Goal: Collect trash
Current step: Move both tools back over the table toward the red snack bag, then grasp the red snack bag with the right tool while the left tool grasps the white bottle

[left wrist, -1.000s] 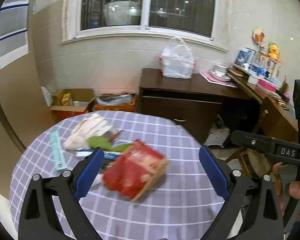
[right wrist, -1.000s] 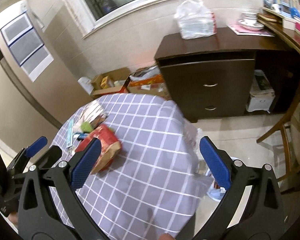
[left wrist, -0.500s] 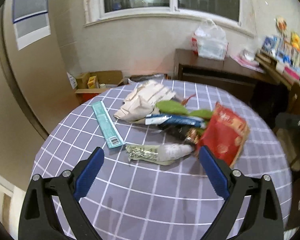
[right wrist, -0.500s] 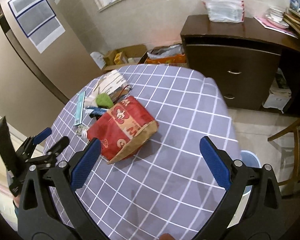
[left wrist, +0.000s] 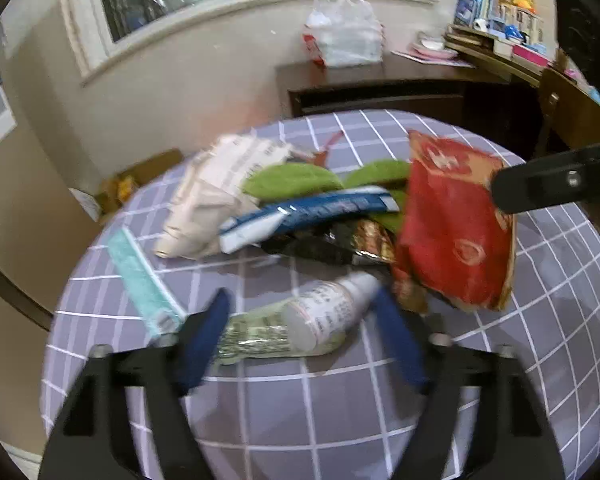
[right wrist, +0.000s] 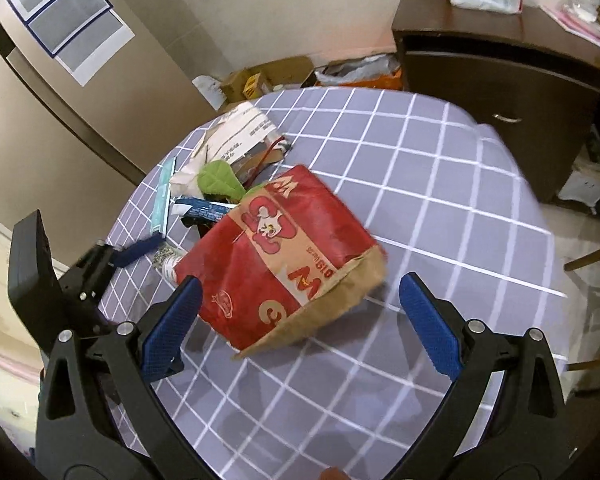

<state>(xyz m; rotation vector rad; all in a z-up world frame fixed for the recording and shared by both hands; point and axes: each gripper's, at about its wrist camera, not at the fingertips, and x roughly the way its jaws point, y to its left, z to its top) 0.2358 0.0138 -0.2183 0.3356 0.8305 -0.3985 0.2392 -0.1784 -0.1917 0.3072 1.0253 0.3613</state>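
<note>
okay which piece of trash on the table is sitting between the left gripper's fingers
The small white bottle, lying on its side between the closing left hand-held gripper; the red paper bag and wrappers lie beyond.

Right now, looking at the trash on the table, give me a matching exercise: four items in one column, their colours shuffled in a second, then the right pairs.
Things:
1. paper bag
2. bottle
3. flat box
4. long tube

Colours:
A. blue and white
B. red with brown edges
C. pale teal
D. clear with a white label

Pairs: 1-B, 2-D, 3-C, 4-A
</note>
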